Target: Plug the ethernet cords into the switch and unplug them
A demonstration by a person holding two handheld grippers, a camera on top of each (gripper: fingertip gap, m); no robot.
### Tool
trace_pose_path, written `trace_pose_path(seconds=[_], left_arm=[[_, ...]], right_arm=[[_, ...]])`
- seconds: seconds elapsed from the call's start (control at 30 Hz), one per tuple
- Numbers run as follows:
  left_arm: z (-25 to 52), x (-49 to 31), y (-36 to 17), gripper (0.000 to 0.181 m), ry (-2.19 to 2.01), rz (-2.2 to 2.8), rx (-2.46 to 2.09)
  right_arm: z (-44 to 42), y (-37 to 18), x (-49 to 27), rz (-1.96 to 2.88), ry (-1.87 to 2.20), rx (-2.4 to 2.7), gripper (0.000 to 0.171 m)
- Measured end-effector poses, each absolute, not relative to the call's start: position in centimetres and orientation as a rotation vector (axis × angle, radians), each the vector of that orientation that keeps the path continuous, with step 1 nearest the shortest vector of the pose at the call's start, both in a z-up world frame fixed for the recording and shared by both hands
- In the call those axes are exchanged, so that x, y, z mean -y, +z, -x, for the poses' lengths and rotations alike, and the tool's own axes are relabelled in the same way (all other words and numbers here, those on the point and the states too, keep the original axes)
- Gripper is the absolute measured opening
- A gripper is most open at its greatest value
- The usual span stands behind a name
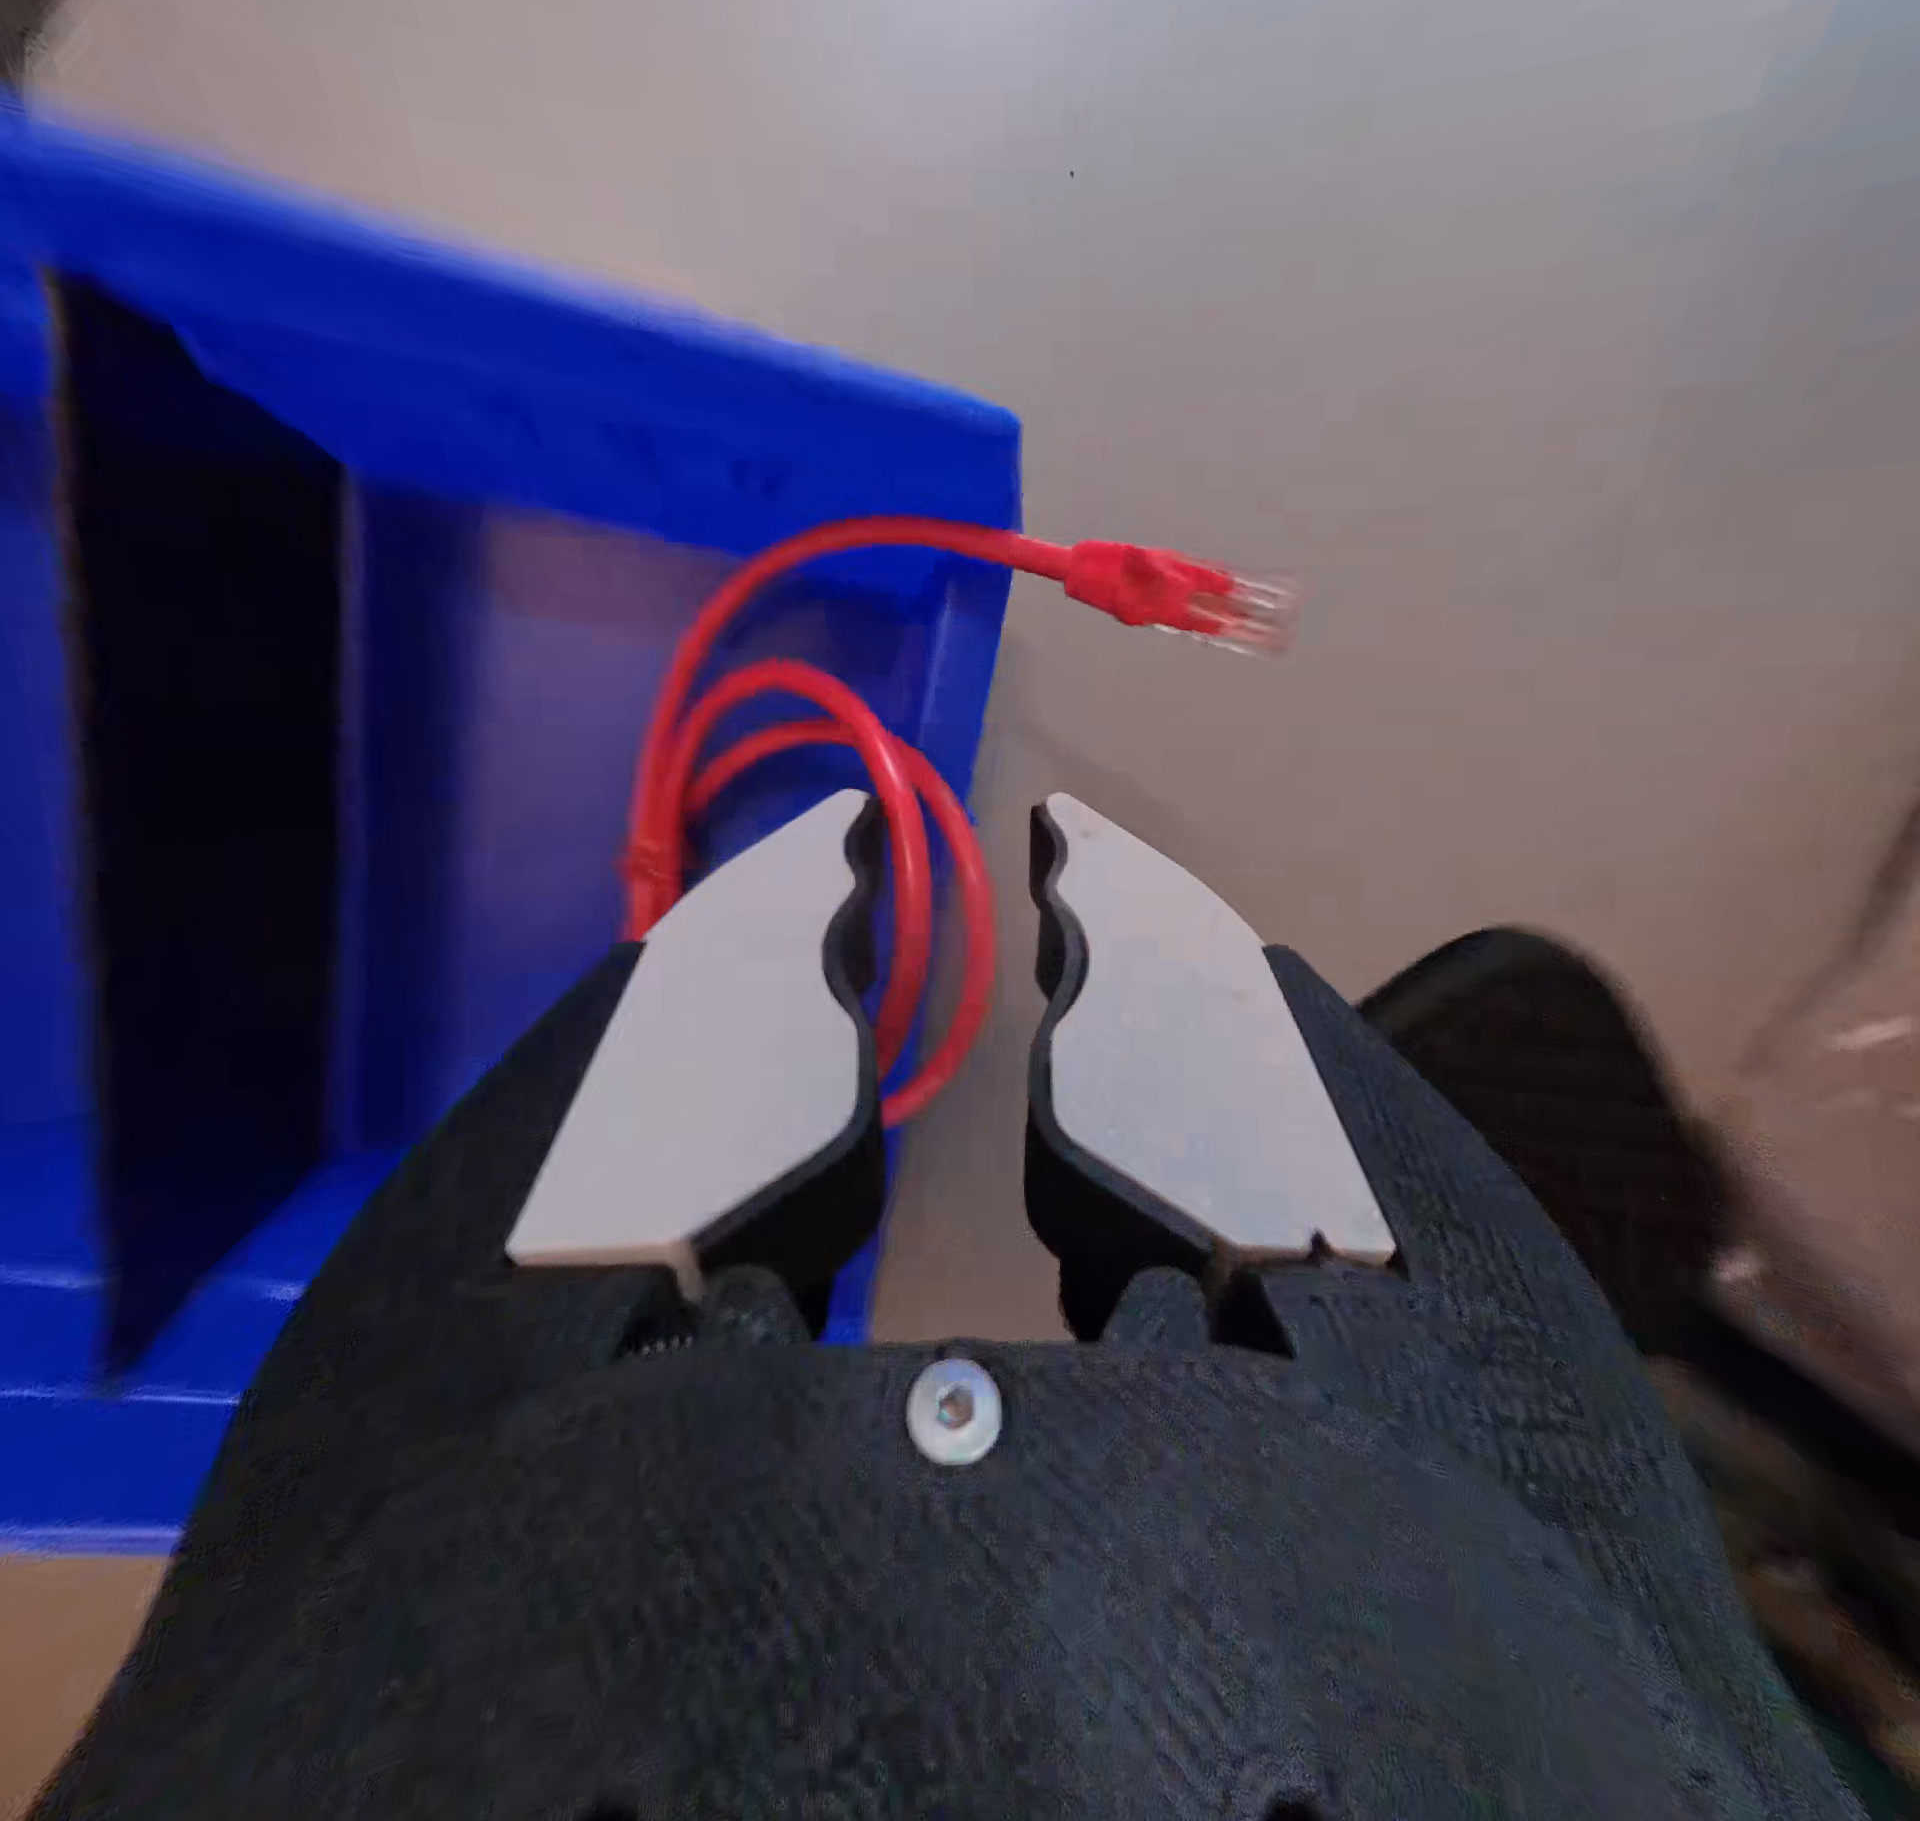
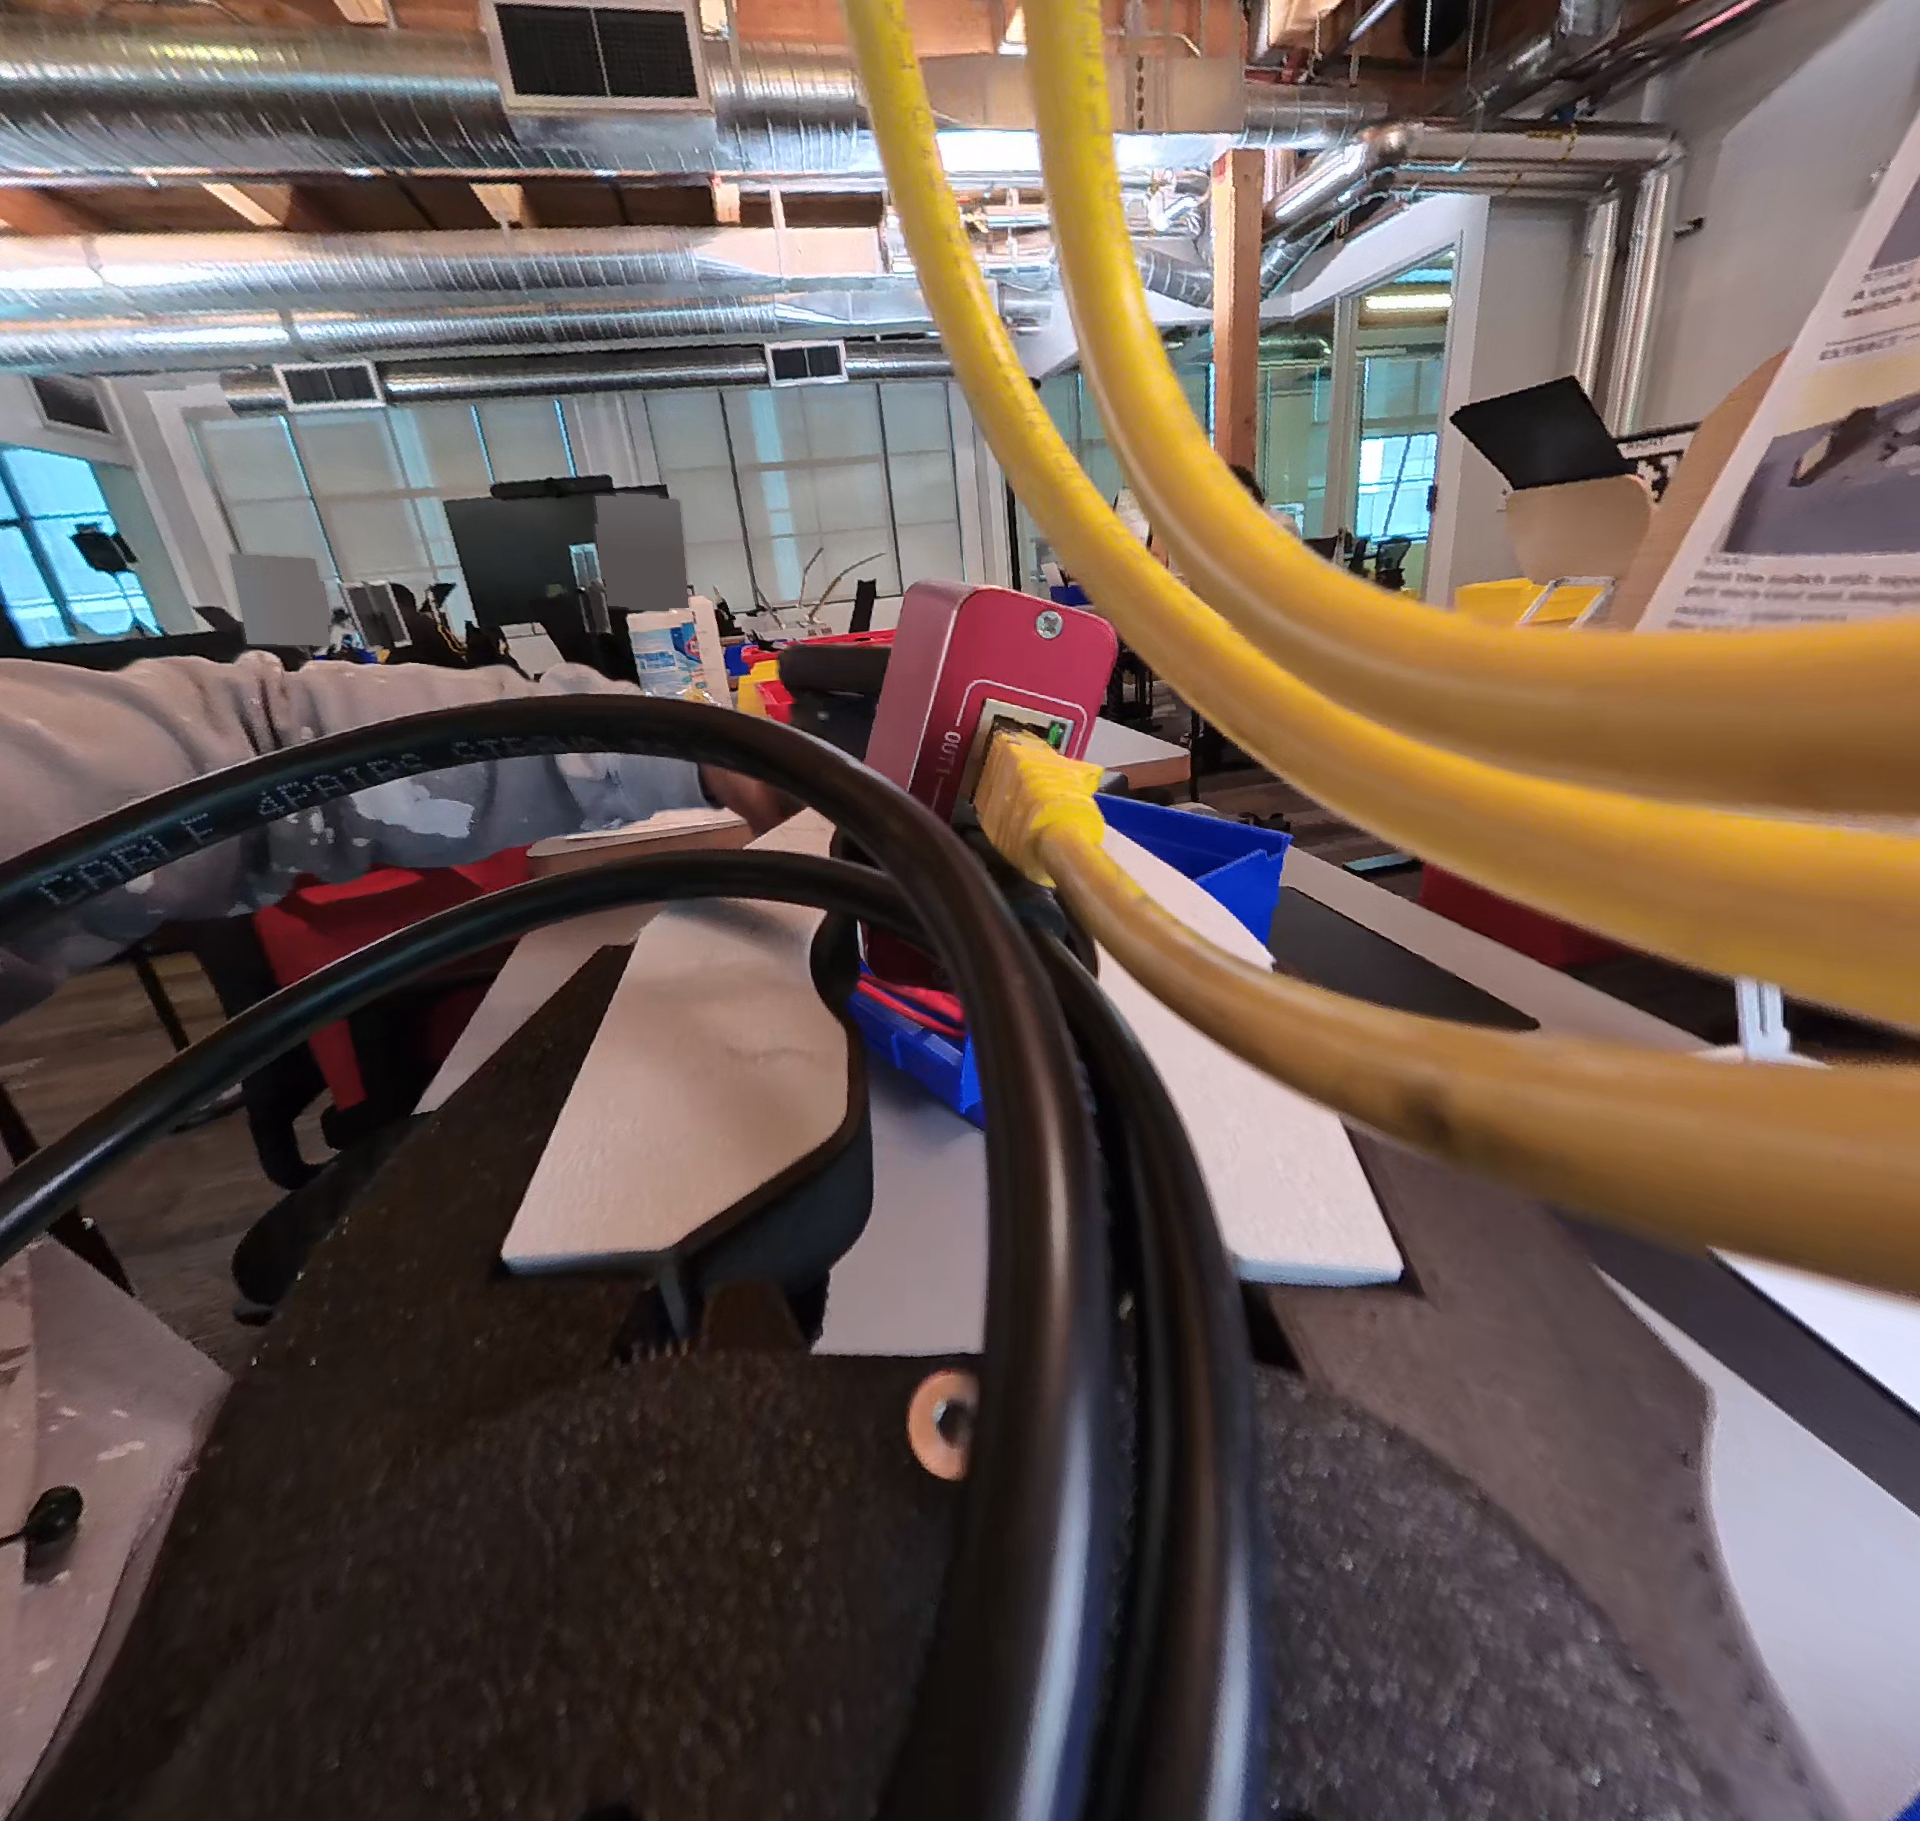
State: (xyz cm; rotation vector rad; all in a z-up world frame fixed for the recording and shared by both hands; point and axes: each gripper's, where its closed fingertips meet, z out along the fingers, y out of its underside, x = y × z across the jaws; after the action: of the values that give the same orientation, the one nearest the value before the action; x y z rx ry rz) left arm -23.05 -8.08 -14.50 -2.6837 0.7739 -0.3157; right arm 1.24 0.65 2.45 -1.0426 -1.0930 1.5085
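Observation:
In the left wrist view, a coiled red ethernet cord point(image 1: 914, 940) lies in the corner of a blue bin point(image 1: 468, 400). Its clear-tipped plug point(image 1: 1164, 587) sticks out over the bin's right wall. My left gripper point(image 1: 951, 815) is open, and the cord's loops pass between its fingers next to the left finger point(image 1: 727, 1023). In the right wrist view, my right gripper point(image 2: 966, 898) is shut on the lower part of a small red switch point(image 2: 987, 659), holding it up and tilted. A yellow cord's plug point(image 2: 1039, 784) sits in the switch's port. Black cords point(image 2: 1018, 1148) loop over the gripper.
Thick yellow cord loops point(image 2: 1455, 732) hang across the right of the right wrist view. A person's grey sleeve point(image 2: 312, 732) reaches in from the left. A blue bin point(image 2: 1216, 857) and a white table point(image 2: 1818, 1563) lie beyond; a printed sheet point(image 2: 1818, 472) stands at right.

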Motion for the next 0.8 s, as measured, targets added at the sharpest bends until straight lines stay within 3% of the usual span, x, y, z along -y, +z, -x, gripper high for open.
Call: trace_pose_path(seconds=[0.13, 0.33, 0.8], left_arm=[[20.5, 7.6, -13.5, 0.028, -0.226, 2.431, -1.230], [19.7, 6.6, -13.9, 0.029, -0.188, 2.295, -1.420], [18.5, 5.1, -13.9, 0.027, -0.136, 1.929, -1.206]], right_arm=[[-1.1, 1.8, -1.2, 1.066, 1.522, 1.078, 0.030], [-0.7, 1.0, -1.6, 1.091, 1.517, 1.082, 0.032], [-0.6, 0.6, -1.8, 1.110, 1.530, 1.074, 0.032]])
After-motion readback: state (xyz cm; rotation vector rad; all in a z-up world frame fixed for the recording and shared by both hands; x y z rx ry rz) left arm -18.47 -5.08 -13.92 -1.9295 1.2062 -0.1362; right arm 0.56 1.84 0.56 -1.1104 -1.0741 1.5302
